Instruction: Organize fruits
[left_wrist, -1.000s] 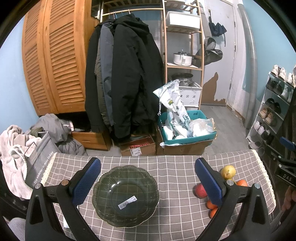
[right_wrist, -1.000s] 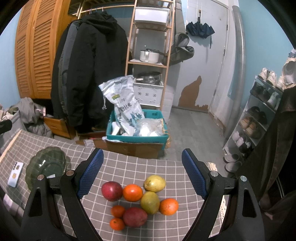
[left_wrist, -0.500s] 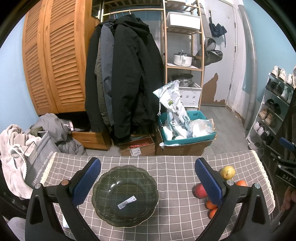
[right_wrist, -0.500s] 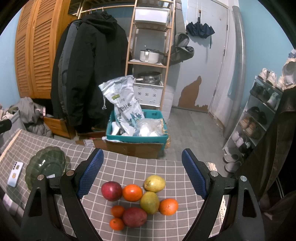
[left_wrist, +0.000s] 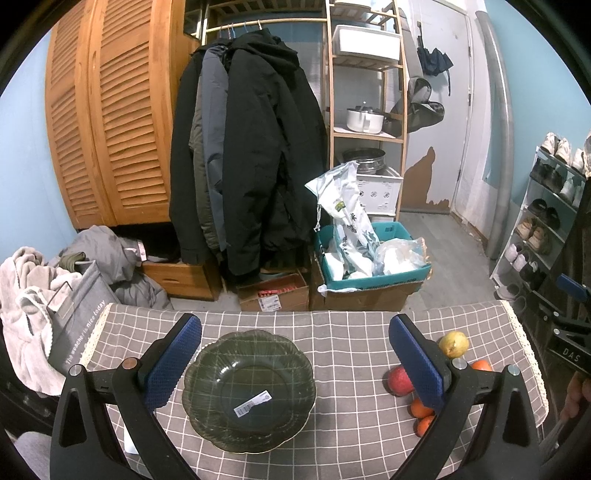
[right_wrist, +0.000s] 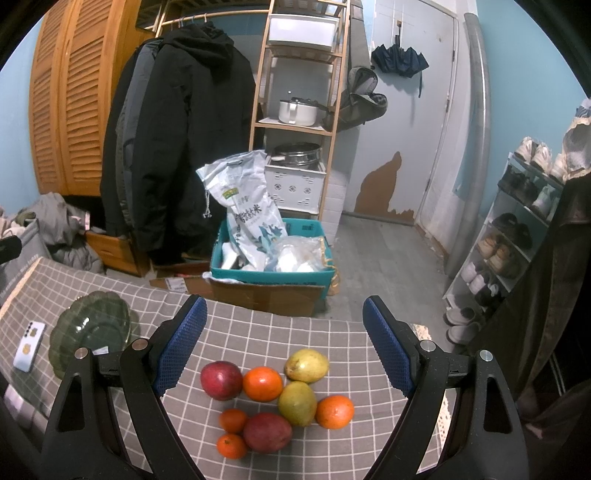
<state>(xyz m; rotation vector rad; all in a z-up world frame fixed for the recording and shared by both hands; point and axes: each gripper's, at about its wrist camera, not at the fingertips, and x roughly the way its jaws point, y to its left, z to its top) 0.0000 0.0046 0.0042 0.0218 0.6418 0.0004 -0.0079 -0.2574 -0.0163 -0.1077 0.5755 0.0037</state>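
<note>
A dark green scalloped glass plate (left_wrist: 207, 373) with a white barcode sticker lies empty on the checked tablecloth, directly under my open left gripper (left_wrist: 293, 354). The same plate (right_wrist: 88, 328) shows far left in the right wrist view. A cluster of fruit lies below my open right gripper (right_wrist: 284, 339): a red apple (right_wrist: 221, 380), an orange (right_wrist: 263, 384), two yellow-green pears (right_wrist: 306, 365), another orange (right_wrist: 334, 411), a dark red fruit (right_wrist: 266, 432) and two small tangerines (right_wrist: 232, 421). In the left wrist view my right finger partly hides the fruit (left_wrist: 453, 344).
A white phone (right_wrist: 28, 346) lies left of the plate. The table's far edge (left_wrist: 295, 313) drops to a floor with a teal crate (right_wrist: 273, 271) on cardboard boxes. A shoe rack (right_wrist: 517, 236) stands right; a grey bag (left_wrist: 74, 317) hangs off the table's left end.
</note>
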